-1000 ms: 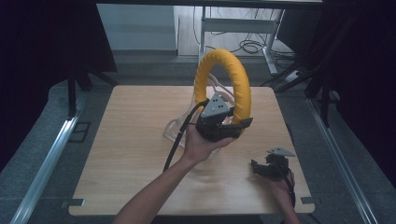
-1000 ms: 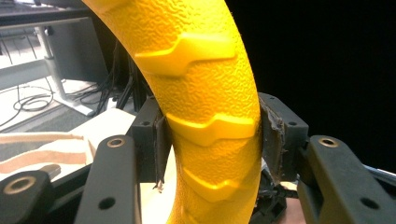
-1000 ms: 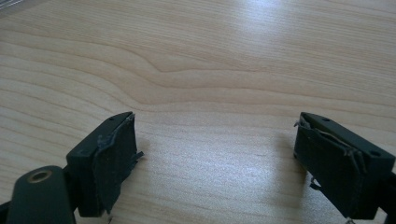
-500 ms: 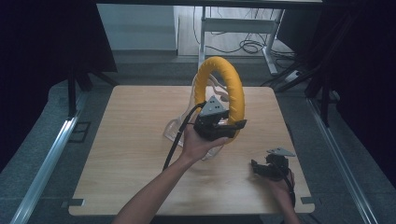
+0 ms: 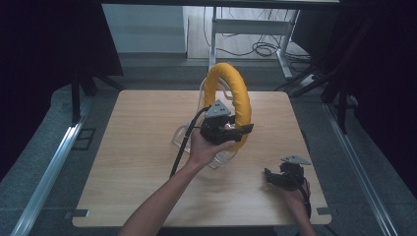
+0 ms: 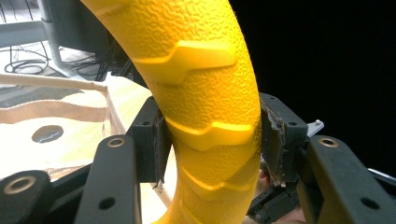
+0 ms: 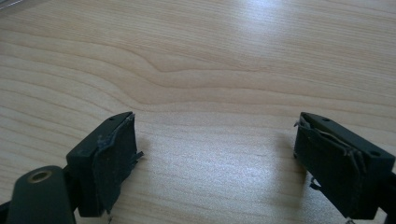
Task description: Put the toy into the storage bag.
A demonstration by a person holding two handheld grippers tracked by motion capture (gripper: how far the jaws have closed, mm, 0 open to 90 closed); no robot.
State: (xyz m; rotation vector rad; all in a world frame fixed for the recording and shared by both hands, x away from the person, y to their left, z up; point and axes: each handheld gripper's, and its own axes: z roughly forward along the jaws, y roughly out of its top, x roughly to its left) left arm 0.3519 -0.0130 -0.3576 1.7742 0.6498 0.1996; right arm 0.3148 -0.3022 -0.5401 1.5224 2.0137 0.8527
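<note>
Nearest me, the right hand-held gripper rests low over the pale wooden worktop, jaws wide apart and empty. Further in, the left hand-held gripper is clamped on a textured yellow ring, held upright above a clear plastic bag. It looks lifted out, not yet placed. I see no readable writing.

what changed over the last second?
Little. The left tongs stay shut on the yellow ring, held upright; ring and hand have drifted slightly toward the person's left. The clear plastic piece stays under them. The right tongs stay open, low over the table.
</note>
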